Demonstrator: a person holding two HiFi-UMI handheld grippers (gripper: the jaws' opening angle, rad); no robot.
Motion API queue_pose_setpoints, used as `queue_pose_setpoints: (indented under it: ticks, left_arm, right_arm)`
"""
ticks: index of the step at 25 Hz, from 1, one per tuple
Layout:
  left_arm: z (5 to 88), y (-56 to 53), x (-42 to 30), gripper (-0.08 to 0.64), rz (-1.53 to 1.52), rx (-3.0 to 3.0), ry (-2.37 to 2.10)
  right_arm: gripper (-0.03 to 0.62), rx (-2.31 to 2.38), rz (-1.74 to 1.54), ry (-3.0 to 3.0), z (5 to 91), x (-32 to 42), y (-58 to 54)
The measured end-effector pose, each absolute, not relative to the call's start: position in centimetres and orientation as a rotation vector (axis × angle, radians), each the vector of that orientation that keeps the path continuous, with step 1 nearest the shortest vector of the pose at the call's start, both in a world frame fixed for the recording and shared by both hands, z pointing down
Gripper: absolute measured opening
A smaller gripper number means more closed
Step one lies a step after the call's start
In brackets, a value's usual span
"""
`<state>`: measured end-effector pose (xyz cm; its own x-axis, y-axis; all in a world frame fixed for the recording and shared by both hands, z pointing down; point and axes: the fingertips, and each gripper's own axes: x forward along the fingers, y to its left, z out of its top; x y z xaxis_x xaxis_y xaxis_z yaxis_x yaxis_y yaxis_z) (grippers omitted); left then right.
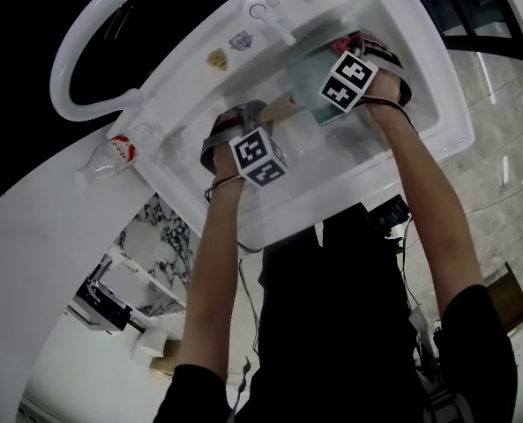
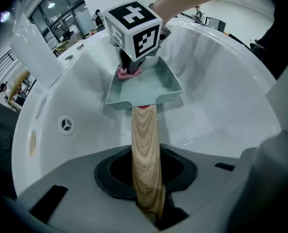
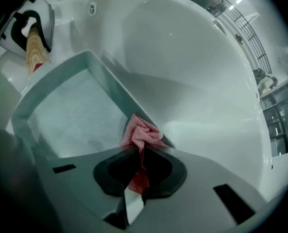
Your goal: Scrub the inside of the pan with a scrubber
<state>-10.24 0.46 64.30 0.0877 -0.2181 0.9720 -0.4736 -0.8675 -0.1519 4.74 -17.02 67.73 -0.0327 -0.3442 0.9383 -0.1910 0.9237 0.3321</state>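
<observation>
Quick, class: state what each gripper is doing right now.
Left gripper: closed on the pan's wooden handle.
Right gripper: closed on the pink scrubber.

Head view looks steeply down; both gripper views, close in, share the pan (image 2: 148, 86).

Sink (image 1: 451, 126) walls enclose the work on every side, so access is from above only. The pan (image 2: 144, 87) fills the basin's middle. Its floor is open except the far corner, which the right gripper (image 3: 136, 176) and scrubber (image 3: 141, 134) occupy. The faucet (image 1: 274, 16) overhangs the back edge. Bare basin lies beside the pan — passable. A bottle (image 1: 109, 154) lies on the counter, outside the sink.
</observation>
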Motion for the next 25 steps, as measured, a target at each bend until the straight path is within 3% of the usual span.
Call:
queue_pose_setpoints:
  ticks: [25]
  left_arm:
    - [64.7, 0.7, -10.3, 0.115, 1.897, 2.159, -0.708]
  right_arm:
    - [0.044, 0.250, 0.145, -2.102, 64.7, -7.1, -9.5]
